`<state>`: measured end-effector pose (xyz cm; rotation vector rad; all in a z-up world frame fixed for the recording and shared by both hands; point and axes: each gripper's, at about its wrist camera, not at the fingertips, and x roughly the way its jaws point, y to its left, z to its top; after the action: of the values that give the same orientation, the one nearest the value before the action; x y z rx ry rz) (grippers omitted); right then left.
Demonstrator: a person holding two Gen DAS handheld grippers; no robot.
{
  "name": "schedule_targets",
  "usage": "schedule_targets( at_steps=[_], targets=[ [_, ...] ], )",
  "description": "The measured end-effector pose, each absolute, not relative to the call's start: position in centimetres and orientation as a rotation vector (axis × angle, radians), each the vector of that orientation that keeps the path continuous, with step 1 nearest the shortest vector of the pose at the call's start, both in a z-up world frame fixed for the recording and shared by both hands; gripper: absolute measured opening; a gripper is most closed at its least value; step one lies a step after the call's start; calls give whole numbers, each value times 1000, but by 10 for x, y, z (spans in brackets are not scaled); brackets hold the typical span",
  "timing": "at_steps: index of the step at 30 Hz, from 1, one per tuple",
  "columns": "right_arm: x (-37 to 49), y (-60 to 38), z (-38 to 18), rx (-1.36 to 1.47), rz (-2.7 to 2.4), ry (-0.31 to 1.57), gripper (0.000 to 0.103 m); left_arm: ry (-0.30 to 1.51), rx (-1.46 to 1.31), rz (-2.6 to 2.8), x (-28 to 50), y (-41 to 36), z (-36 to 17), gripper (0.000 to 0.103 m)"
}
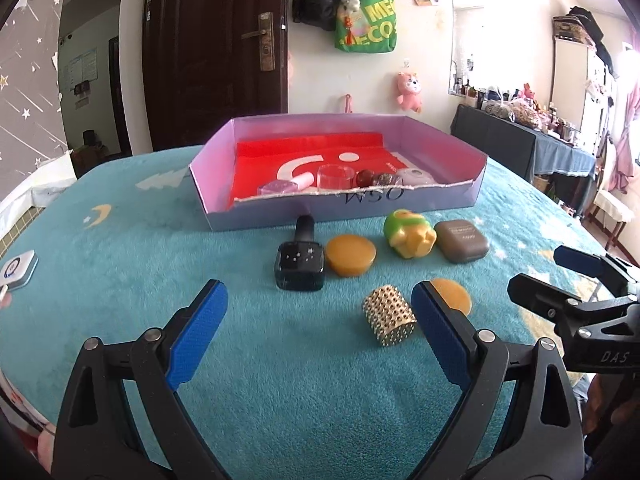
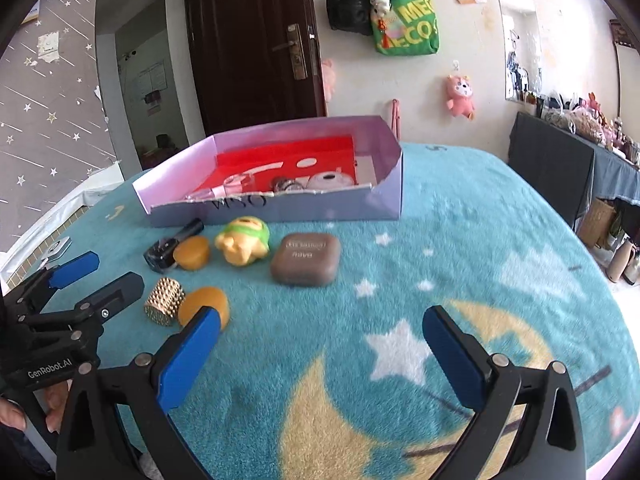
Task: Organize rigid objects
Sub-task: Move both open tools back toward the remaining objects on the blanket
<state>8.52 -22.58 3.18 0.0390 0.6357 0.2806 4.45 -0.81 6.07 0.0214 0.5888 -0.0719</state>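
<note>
Fingers of the left gripper (image 1: 320, 332) and the right gripper (image 2: 320, 360) are spread wide, grasping nothing, above the teal blanket (image 2: 460, 240). The studded gold cylinder (image 1: 389, 316), two amber discs, dark bottle (image 1: 299, 264), green-and-yellow toy (image 1: 408, 239) and brown case (image 2: 306, 258) lie before the lavender box (image 1: 460, 196).

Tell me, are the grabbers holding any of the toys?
No. The left gripper and the right gripper are both open with nothing between their fingers. The toys lie on the blanket.
</note>
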Motion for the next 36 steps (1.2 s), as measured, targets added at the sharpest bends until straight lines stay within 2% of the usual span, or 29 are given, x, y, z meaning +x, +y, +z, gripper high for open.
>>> schedule_targets(
  at_steps=[19, 36],
  targets=[
    [113, -222, 28, 76, 290, 738, 103, 641, 0, -34, 72, 10, 58, 94],
    [157, -212, 34, 43, 254, 864, 103, 794, 55, -2, 117, 22, 60, 94]
  ],
)
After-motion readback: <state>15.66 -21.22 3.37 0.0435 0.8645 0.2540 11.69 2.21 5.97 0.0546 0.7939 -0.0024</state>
